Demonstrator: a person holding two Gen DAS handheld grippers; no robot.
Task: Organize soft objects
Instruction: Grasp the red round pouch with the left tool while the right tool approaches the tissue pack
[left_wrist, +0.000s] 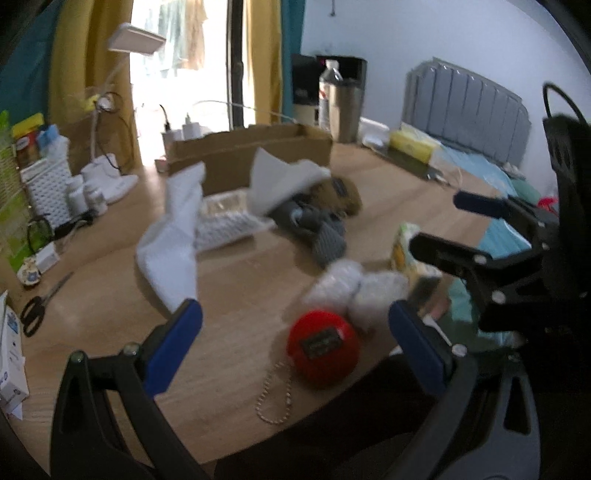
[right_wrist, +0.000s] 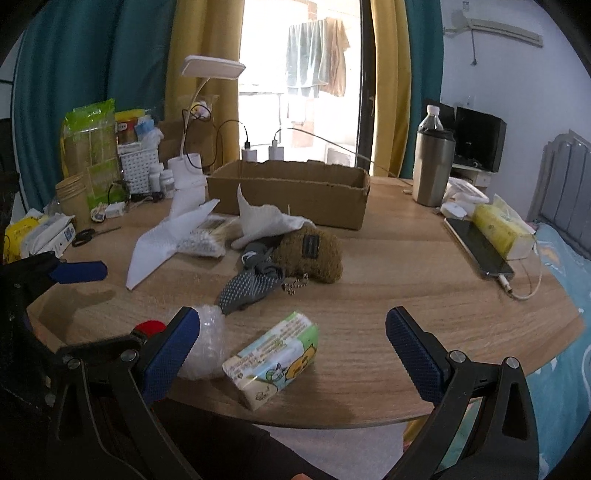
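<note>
Left wrist view: the left gripper (left_wrist: 291, 325) gapes empty above one red plush (left_wrist: 323, 349) on the desk (left_wrist: 229, 295), beside two bubble-wrap wads (left_wrist: 354, 291).

Right wrist view: the right gripper (right_wrist: 293, 345) is spread wide over one tissue pack (right_wrist: 273, 360); one brown plush (right_wrist: 314, 253) and two white cloths (right_wrist: 173, 236) lie before one cardboard box (right_wrist: 291, 194).

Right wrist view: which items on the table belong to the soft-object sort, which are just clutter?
Job:
brown plush
grey sock
white cloths
bubble wrap
tissue pack
red plush
cardboard box

Clutter:
scissors
steel tumbler
desk lamp
phone
</note>
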